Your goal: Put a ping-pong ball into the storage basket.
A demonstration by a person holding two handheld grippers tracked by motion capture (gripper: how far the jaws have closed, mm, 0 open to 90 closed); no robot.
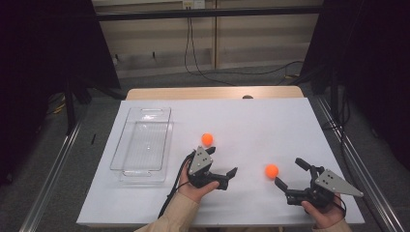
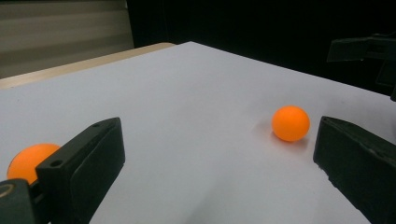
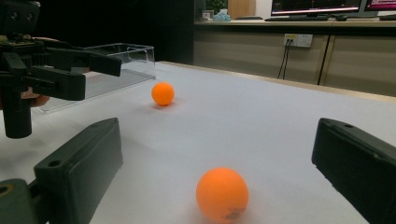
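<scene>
White sheeting covers the table (image 1: 270, 121), which fills the middle of the high view; grey floor, a wall panel with trailing cables and dark curtains lie beyond it at the top of the frame.

Left gripper (image 1: 223, 166): seen at lower centre of the high view, held in the person's left hand (image 1: 196, 189). Its jaws stand wide apart and hold nothing. In the left gripper view the two black jaws rise at lower left and lower right with bare table between them.

Right gripper (image 1: 290, 172): seen at lower right of the high view, held in the right hand (image 1: 323, 215). Jaws wide apart, nothing held.

First orange ball (image 1: 207, 139): rests on the table just left of centre, near the left gripper and above it in the frame, not touching it. In the left gripper view it sits at the lower left edge, partly hidden behind the left-hand jaw.

Second orange ball (image 1: 271, 170): rests on the table at lower right of centre, just beside the right gripper's open jaws. In the right gripper view it lies at bottom centre, between the two jaws, apart from both.

Clear plastic tray (image 1: 142, 140): lies at the left of the table, nothing in it, well apart from both balls.
</scene>
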